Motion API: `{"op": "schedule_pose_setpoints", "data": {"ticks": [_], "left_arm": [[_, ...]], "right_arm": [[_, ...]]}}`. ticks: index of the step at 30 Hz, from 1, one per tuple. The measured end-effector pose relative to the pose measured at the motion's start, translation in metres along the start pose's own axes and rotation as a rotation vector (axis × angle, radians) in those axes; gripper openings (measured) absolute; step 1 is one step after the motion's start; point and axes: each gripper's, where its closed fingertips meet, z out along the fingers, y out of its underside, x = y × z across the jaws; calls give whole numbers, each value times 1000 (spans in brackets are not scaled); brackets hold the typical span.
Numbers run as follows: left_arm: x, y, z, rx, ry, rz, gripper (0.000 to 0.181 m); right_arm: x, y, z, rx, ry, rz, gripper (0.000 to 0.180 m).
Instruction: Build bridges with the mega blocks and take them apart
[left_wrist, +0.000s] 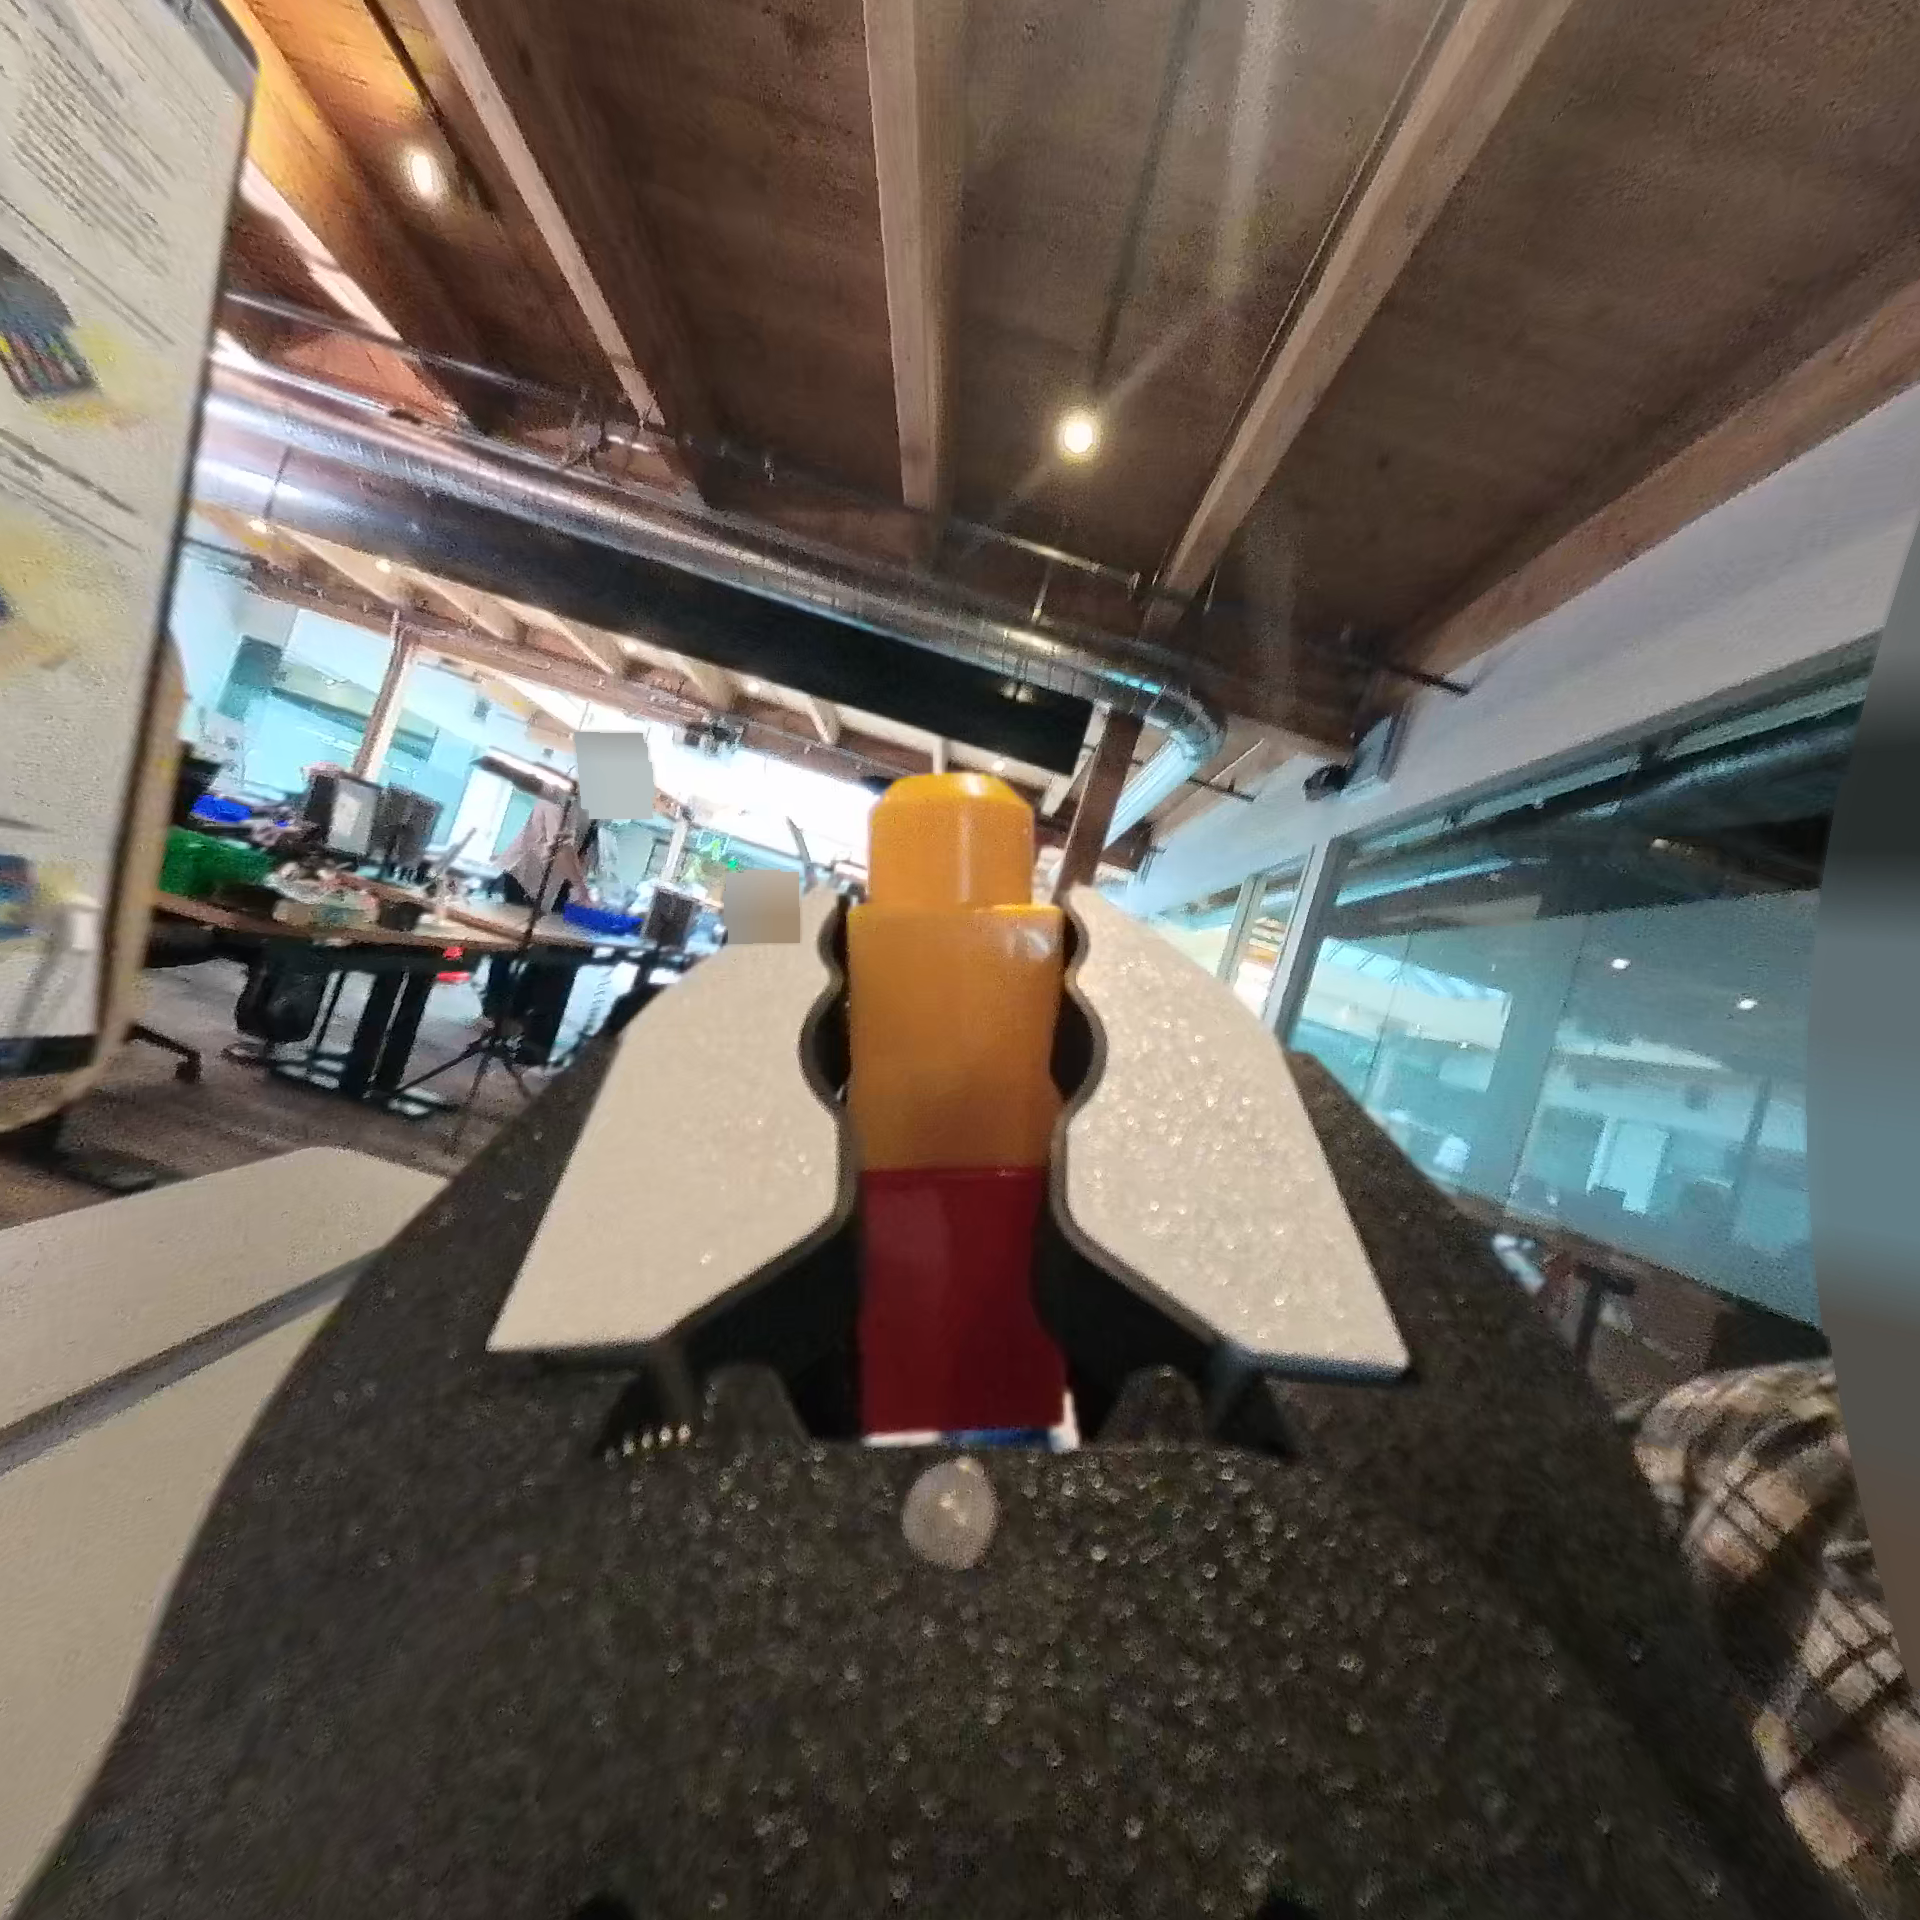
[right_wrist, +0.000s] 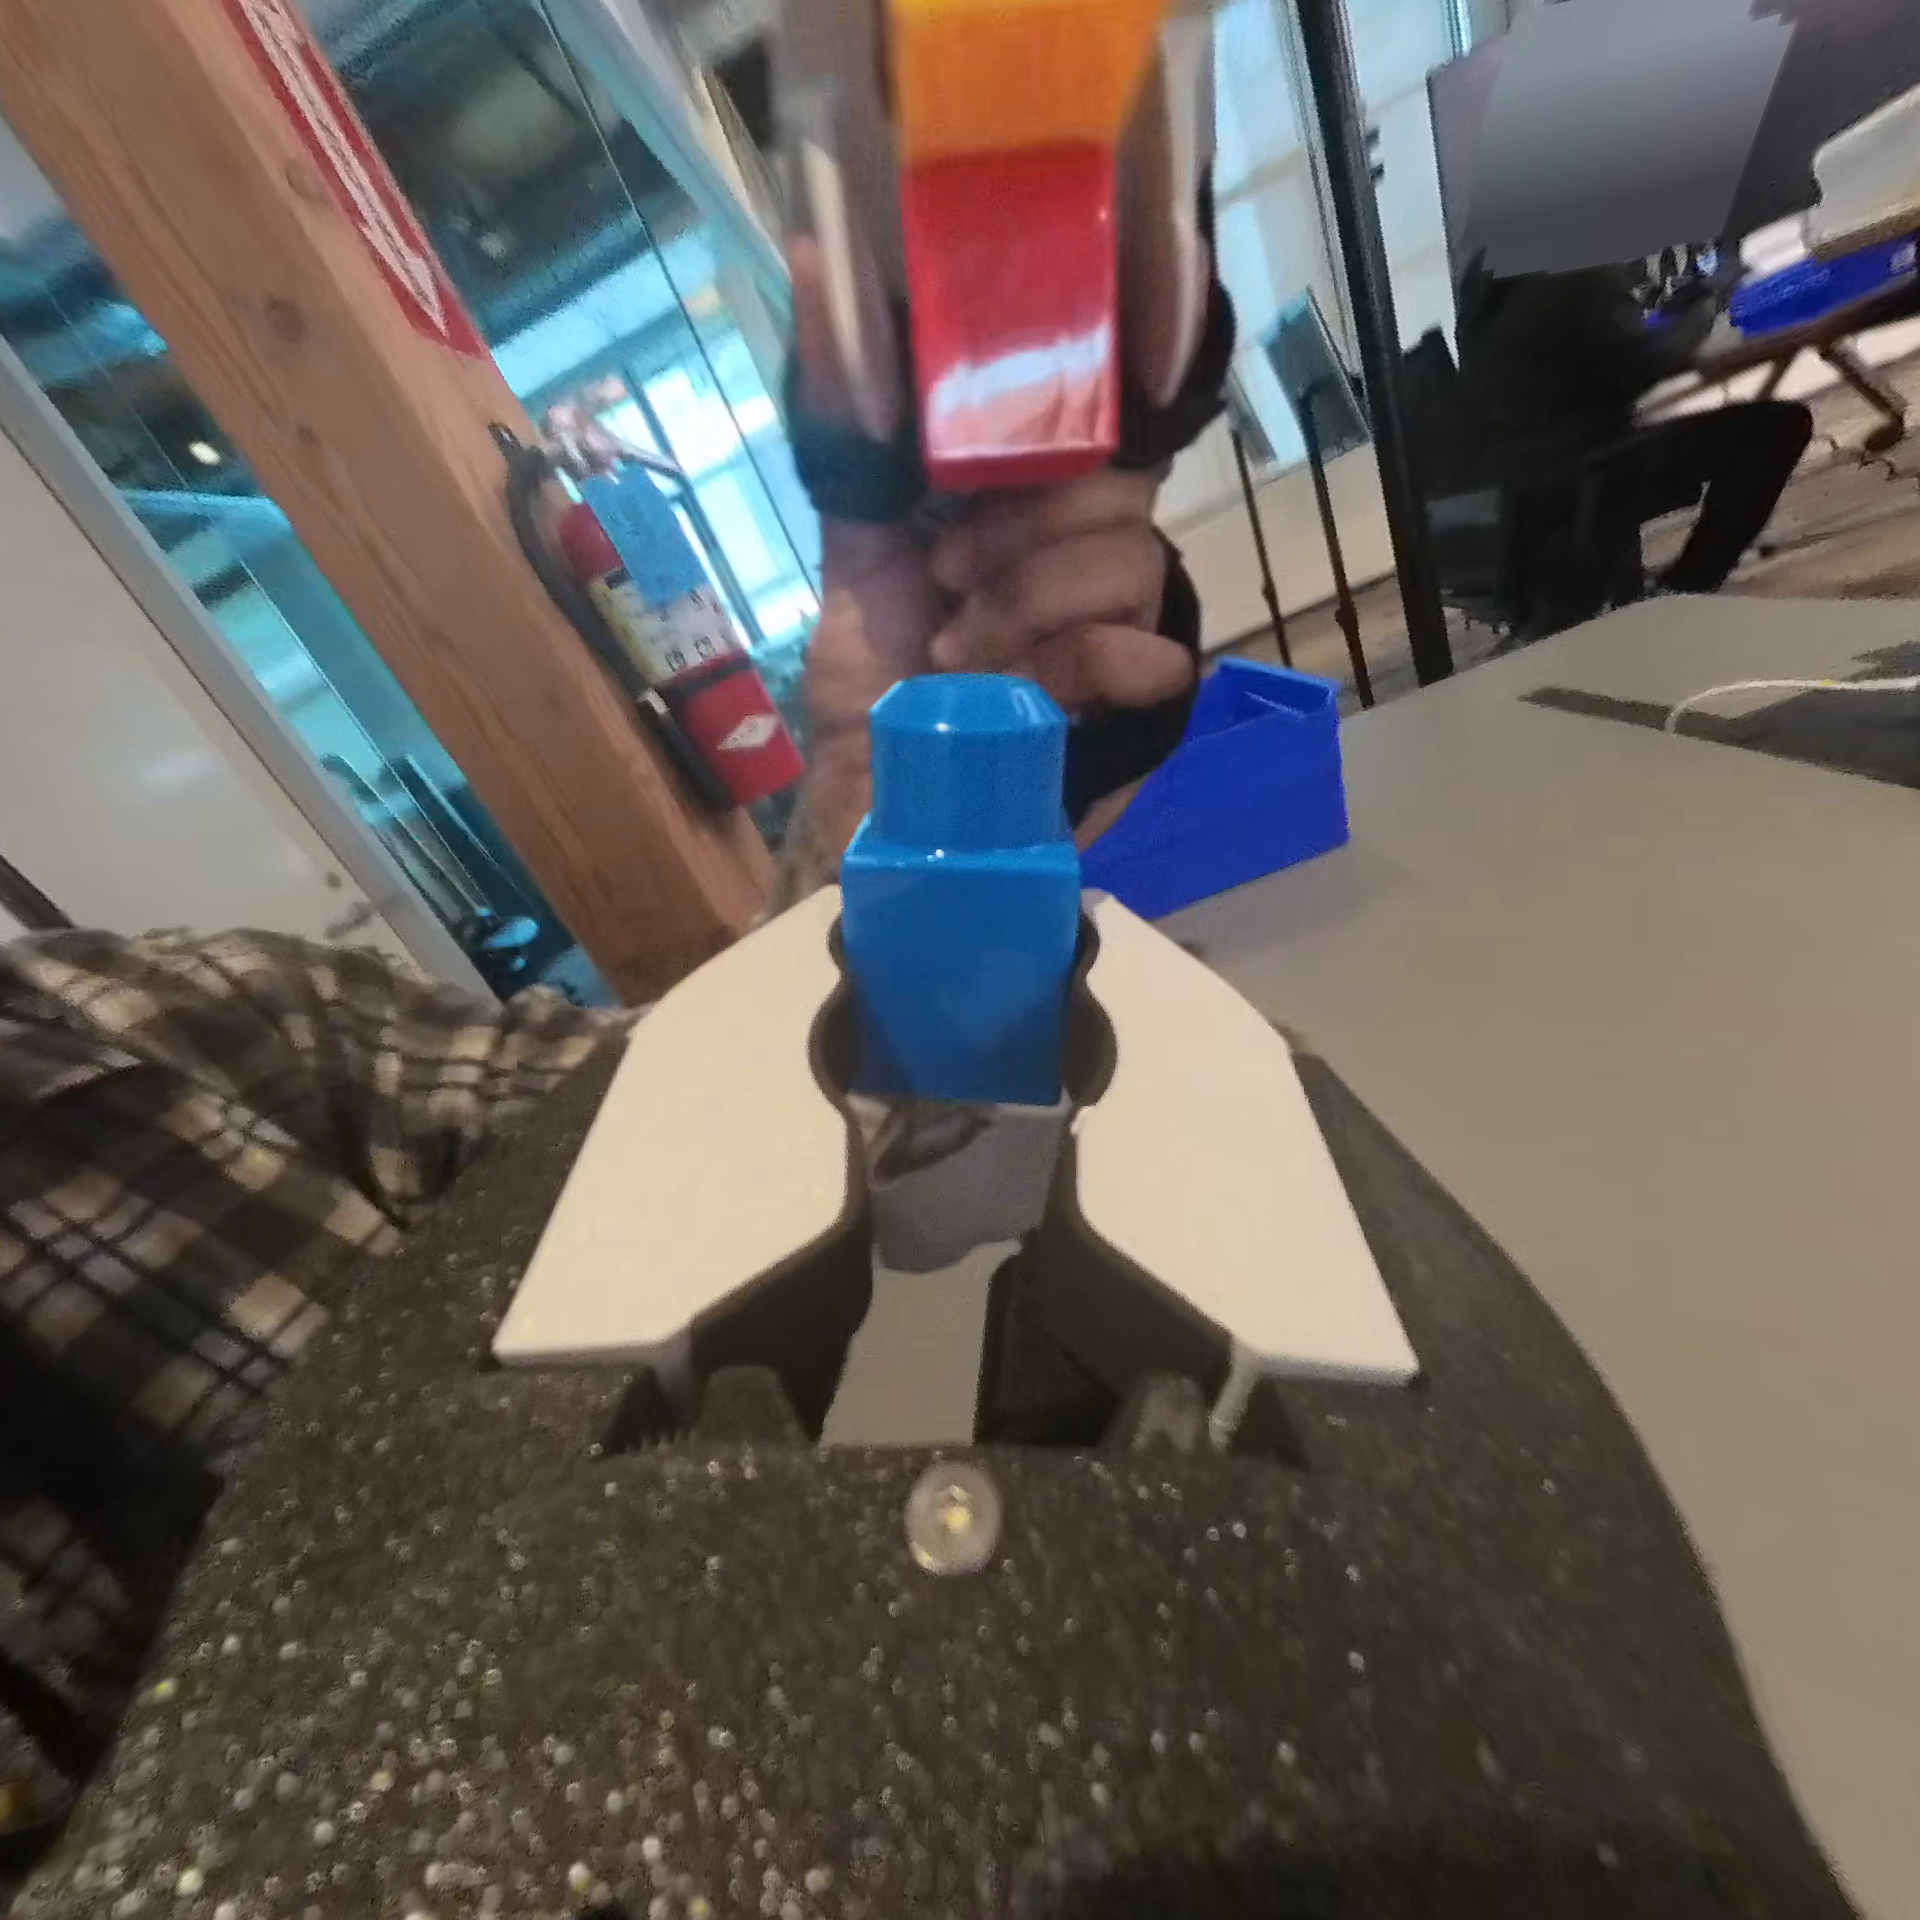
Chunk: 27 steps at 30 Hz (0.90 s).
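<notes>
Both tools are up in the air with blocks in them. The left tool (left_wrist: 954, 1023) is clamped on an orange block (left_wrist: 951, 997) that's stacked on a red block (left_wrist: 951, 1299), stud pointing up toward the wooden ceiling beams (left_wrist: 914, 239). There's a sliver of blue-and-white at the very bottom of the stack, can't tell what it is.

The right tool (right_wrist: 961, 1023) is squeezed on a single blue block (right_wrist: 961, 935), stud facing away from the camera. Ahead of and above it you can see the other tool held by a hand (right_wrist: 1039, 613), with the same red block (right_wrist: 1013, 322) and orange block (right_wrist: 1008, 73) sticking out, pretty blurry. The blue one isn't touching that stack.

A blue bin (right_wrist: 1226, 790) sits on the grey counter (right_wrist: 1558, 987) near its far edge, and there's a plaid sleeve (right_wrist: 208, 1091) on the left.
</notes>
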Motion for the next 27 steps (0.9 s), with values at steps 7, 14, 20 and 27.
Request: {"op": "schedule_pose_setpoints", "data": {"ticks": [7,14,20,27], "left_arm": [[-1,10,-7,-89,3,6,36],[23,37,13,-235,88,105,37],[17,50,14,-253,89,73,37],[5,60,14,-244,78,40,37]], "right_arm": [[8,-56,-105,-92,338,-151,36],[64,-63,-369,-347,1141,-26,37],[74,-15,-437,-445,1275,87,59],[47,-98,-309,-26,863,-127,65]]}}
